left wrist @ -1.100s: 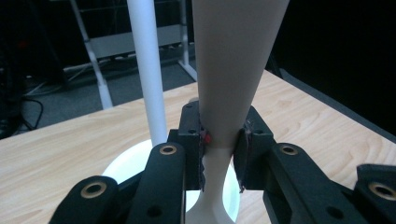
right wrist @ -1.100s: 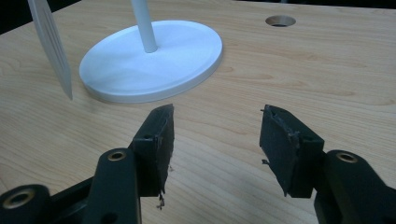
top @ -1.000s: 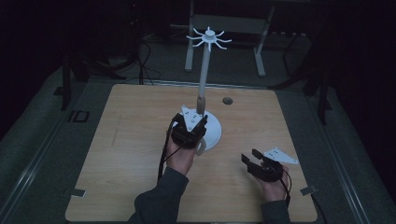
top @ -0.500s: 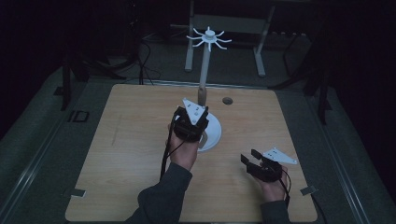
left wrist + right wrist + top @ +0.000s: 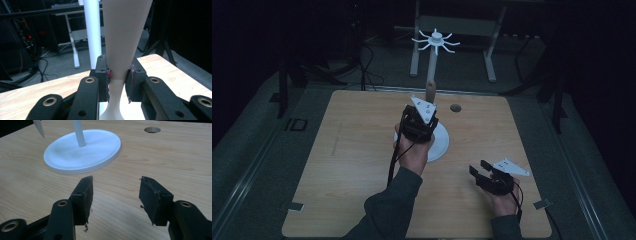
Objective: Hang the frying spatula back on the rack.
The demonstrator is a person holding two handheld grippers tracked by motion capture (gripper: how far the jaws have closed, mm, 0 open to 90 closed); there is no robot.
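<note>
We hold the upright white cone-shaped piece (image 5: pixel 125 37) clamped in our left hand-held gripper (image 5: pixel 119 82), just beside the stand's post (image 5: pixel 92 32), long axis vertical, above the tabletop (image 5: pixel 362 175). Our right hand-held gripper (image 5: pixel 115 195) rests wide open and empty, near right.

The room is dim, with dark, unlit surroundings beyond a light wooden table (image 5: pixel 352 165) that has a round hole (image 5: pixel 455 107) near its far edge. The table stands on a grey floor (image 5: pixel 257 150), and black cables (image 5: pixel 362 65) lie on the floor past the far left corner. Behind the table stands a pale metal frame with two legs (image 5: pixel 414 50), and dark stands (image 5: pixel 557 100) flank it on the right.
</note>
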